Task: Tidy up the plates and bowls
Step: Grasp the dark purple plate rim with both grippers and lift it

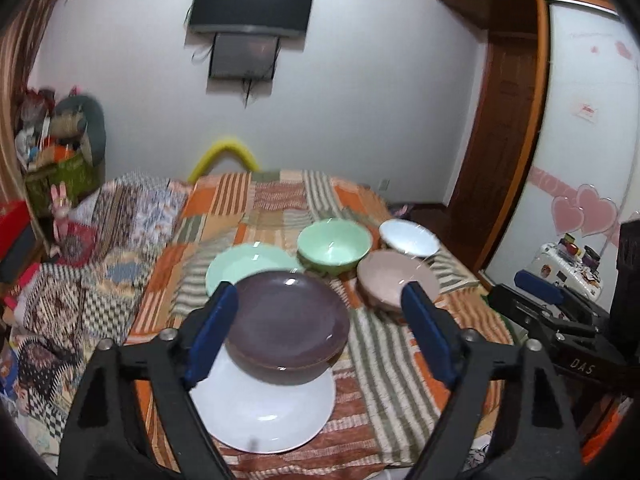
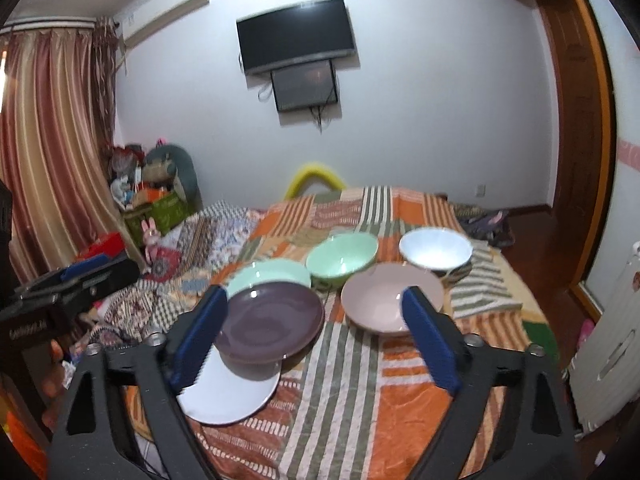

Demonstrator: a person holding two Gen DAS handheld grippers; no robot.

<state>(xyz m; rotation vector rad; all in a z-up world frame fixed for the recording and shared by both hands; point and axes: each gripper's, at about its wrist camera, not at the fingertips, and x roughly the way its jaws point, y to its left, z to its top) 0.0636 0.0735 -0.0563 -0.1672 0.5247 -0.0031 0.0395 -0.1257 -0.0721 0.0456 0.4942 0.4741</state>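
Dishes stand on a patchwork bedspread (image 1: 384, 360). Nearest is a purple plate (image 1: 288, 312) resting on a dark bowl (image 1: 280, 372), which stands on a white plate (image 1: 264, 412). Behind them are a green plate (image 1: 248, 264), a green bowl (image 1: 334, 246), a pink bowl (image 1: 396, 280) and a white bowl (image 1: 408, 236). My left gripper (image 1: 320, 292) hovers open in front of the purple plate, touching nothing. In the right wrist view my right gripper (image 2: 316, 292) is open too, framing the purple plate (image 2: 272, 316) and pink bowl (image 2: 388, 296) from short of them.
Each gripper shows at the edge of the other's view: the right gripper (image 1: 540, 292), the left gripper (image 2: 80, 276). A second patterned quilt (image 1: 92, 272) lies left of the dishes. Boxes and toys (image 1: 60, 152) pile up in the far left corner. A wooden door (image 1: 504, 140) is at right.
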